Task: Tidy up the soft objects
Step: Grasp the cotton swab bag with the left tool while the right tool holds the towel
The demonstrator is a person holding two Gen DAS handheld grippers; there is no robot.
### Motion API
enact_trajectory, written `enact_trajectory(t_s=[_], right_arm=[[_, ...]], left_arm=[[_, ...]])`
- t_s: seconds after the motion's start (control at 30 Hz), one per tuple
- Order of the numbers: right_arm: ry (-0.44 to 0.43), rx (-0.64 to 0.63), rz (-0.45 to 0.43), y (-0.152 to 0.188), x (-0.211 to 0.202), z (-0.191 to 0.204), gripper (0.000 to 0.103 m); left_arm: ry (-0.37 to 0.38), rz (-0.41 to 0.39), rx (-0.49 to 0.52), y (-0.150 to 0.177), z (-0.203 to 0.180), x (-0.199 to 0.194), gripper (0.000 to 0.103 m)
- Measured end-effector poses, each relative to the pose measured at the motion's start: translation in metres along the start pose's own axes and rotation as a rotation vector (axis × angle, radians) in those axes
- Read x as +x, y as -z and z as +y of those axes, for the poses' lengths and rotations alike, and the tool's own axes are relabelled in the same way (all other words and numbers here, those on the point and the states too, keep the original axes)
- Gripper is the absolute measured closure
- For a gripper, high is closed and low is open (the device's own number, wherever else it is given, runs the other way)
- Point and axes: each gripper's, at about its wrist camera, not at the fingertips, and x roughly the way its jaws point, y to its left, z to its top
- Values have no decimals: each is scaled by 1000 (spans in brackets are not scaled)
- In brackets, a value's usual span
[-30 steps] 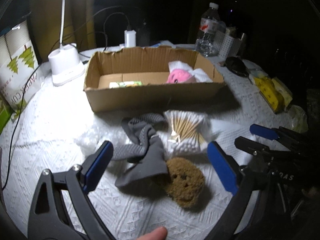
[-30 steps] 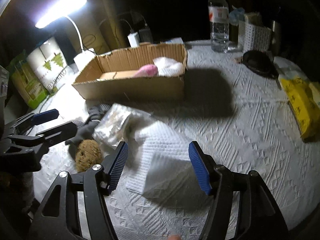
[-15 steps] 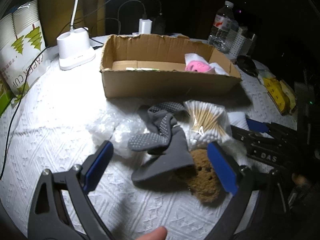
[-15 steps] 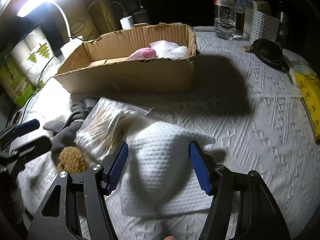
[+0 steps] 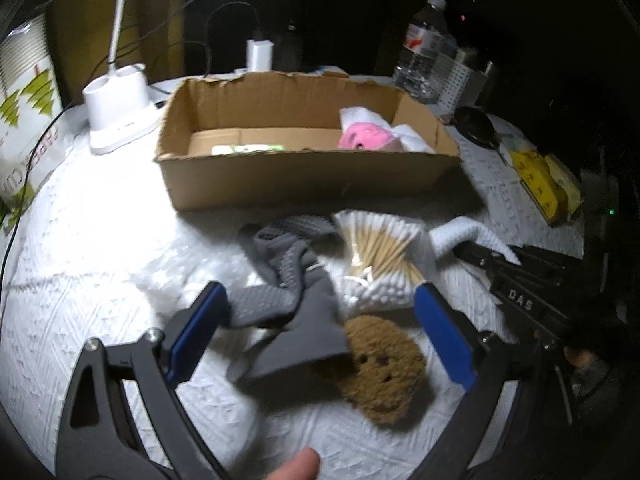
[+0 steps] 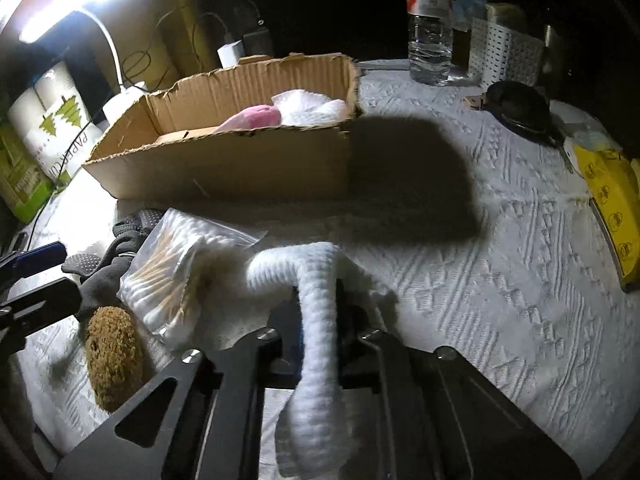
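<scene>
My right gripper (image 6: 318, 328) is shut on a white waffle cloth (image 6: 316, 280), which bunches up between its jaws; the cloth also shows in the left wrist view (image 5: 460, 236). My left gripper (image 5: 320, 328) is open above grey socks (image 5: 292, 284) and a brown round sponge (image 5: 380, 368). A bag of cotton swabs (image 5: 376, 252) lies between the socks and the cloth. A cardboard box (image 5: 304, 184) stands behind, holding a pink plush (image 5: 366, 138) and white wrap (image 6: 308, 108).
A white lamp base (image 5: 116, 108) and a paper-cup pack (image 5: 20, 128) stand at the left. A water bottle (image 6: 428, 24), a white basket (image 6: 508, 48), a black object (image 6: 518, 110) and yellow packets (image 6: 612, 196) are at the right. Bubble wrap (image 5: 172, 280) lies left of the socks.
My right gripper has shut on the white cloth and pinched it up from the table. My left gripper has moved slightly closer to the socks and sponge, still open.
</scene>
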Motion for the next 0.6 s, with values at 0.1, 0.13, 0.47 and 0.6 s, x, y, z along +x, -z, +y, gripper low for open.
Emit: enact_trajectory(t_s=[0.1, 0.13, 0.47, 0.6], right_arm=[[-12, 16, -14, 1, -6, -10, 93], [-17, 23, -23, 1, -9, -14, 93], [-65, 92, -78, -1, -25, -64, 93], [-74, 108, -90, -2, -27, -80, 93]], left_arm=[[3, 15, 31, -5, -16, 8, 7], [1, 18, 43, -6, -20, 11, 7], [-44, 85, 109, -19, -51, 53, 8], [-71, 97, 131, -24, -56, 65, 10]])
